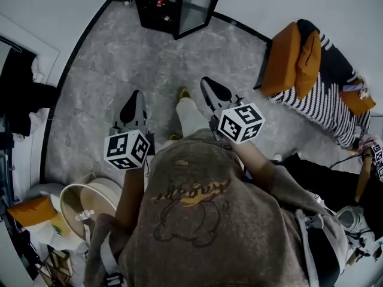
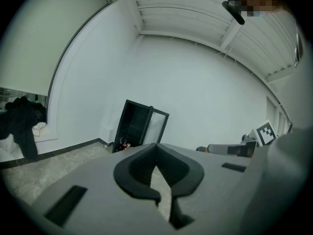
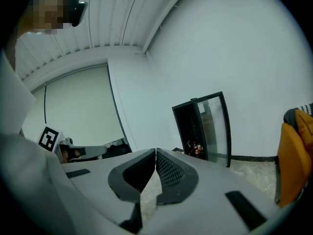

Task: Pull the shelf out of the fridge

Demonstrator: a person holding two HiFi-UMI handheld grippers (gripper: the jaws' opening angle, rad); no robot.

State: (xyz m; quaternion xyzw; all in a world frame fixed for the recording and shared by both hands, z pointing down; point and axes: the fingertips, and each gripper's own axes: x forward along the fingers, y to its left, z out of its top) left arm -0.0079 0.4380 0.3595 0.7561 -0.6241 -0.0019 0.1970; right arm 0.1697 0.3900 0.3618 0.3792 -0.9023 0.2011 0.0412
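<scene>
Looking steeply down, the head view shows a person in a grey-brown sweatshirt with a bear print point(image 1: 203, 220) standing on a grey marbled stone floor point(image 1: 114, 58), one tool in each hand.

The left gripper point(image 1: 134, 98), grey-bodied with black jaws and a marker cube, is clenched on nothing: in the left gripper view point(image 2: 156, 153) its padded tips meet at the front and only floor shows through the gap behind them.

The right gripper point(image 1: 209, 86) is likewise closed and empty (its textured pads point(image 3: 168, 173) stand edge to edge in the right gripper view point(image 3: 155, 156)).

Both grippers point toward the tall black fridge point(image 1: 157, 8), which stands against the white wall, well apart from them across the floor. Its glass door point(image 1: 197, 5) hangs open.

Both gripper views show the fridge's dark interior point(image 2: 133, 126) point(image 3: 191, 126), with small red items point(image 3: 196, 149) low inside. The shelf itself is too small and too dark to make out at this range.

At the right of the head view lie orange cushions point(image 1: 284, 58) beside a black-and-white striped blanket point(image 1: 323, 106).
</scene>
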